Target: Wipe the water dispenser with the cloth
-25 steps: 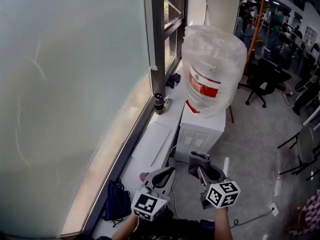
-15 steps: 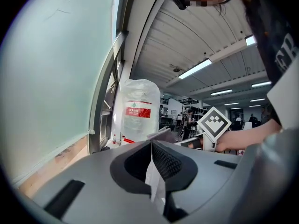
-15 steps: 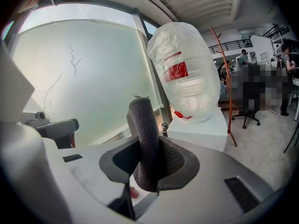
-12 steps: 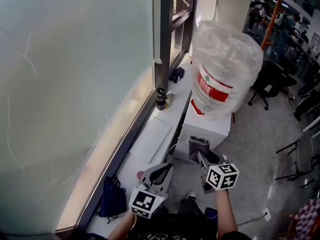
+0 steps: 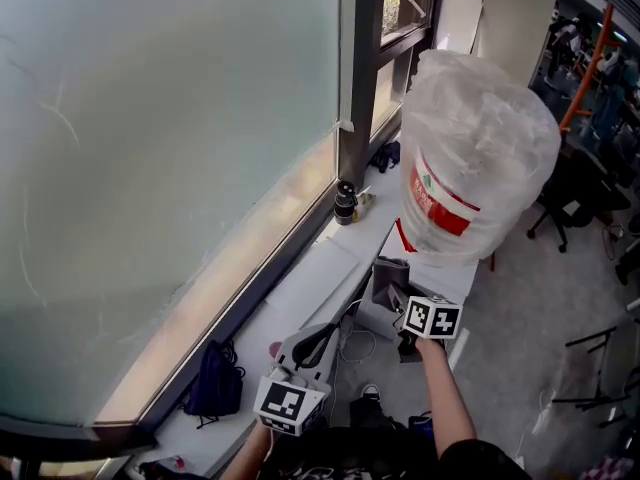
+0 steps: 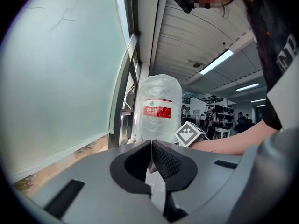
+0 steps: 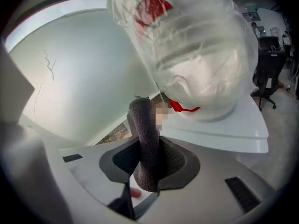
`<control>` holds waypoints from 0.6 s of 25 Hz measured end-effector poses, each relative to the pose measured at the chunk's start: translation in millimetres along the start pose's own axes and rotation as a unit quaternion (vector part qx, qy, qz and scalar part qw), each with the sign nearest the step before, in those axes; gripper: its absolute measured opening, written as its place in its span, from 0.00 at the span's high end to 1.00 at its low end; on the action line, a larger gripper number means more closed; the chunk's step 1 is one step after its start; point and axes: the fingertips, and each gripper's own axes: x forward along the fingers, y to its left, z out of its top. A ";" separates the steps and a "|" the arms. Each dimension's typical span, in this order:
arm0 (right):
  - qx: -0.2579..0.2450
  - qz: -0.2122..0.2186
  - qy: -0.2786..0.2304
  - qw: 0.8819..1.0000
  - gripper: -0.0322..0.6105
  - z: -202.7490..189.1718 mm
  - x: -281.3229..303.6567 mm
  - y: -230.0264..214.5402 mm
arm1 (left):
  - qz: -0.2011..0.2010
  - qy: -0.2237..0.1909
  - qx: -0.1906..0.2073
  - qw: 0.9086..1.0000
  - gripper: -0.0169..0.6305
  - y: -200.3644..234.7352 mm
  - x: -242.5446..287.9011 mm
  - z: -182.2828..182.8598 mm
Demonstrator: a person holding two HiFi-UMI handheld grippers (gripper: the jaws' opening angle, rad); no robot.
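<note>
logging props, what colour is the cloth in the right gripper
Dark grey cloth, clearest in the right gripper view.

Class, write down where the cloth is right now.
Head view, right of centre: the cloth is clamped in the right tool, beside the dispenser, below the bottle.

Frosted window [image 5: 150, 148], dark bag [image 5: 212, 380] on ledge [image 5: 290, 303]; office chair [image 5: 572, 193]

The left gripper [image 5: 322, 338] and right gripper [image 5: 397, 296] share smooth grey bodies, black ribbed pads [image 6: 164, 162] lining the jaws, and a white cube [image 5: 432, 318] printed with black square markers. The person wears a black short-sleeved top [image 6: 275, 55] with pale lettering.
</note>
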 end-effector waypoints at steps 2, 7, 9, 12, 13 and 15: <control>0.036 -0.006 0.011 0.999 0.78 2.3 12.5 -16.5 | 0.018 0.007 0.003 1.000 0.94 -5.6 6.7 -5.3; 0.097 -0.009 0.049 0.994 0.78 -10.4 39.4 -45.7 | 0.071 0.020 -0.003 0.997 0.94 -15.7 12.5 -9.6; 0.111 -0.006 0.051 0.992 0.78 -11.1 43.3 -53.6 | 0.094 0.029 -0.001 0.995 0.94 -16.8 13.0 -10.7; 0.143 0.006 0.051 0.988 0.78 -10.9 39.7 -65.2 | 0.105 0.030 0.002 0.994 0.94 -24.3 16.7 -14.1; 0.150 0.008 0.051 0.987 0.78 -11.9 36.1 -69.0 | 0.108 0.029 0.001 0.994 0.94 -26.8 17.9 -14.7; 0.154 0.009 0.052 0.987 0.78 -15.4 24.4 -78.9 | 0.112 0.029 -0.003 0.993 0.94 -33.2 21.0 -15.6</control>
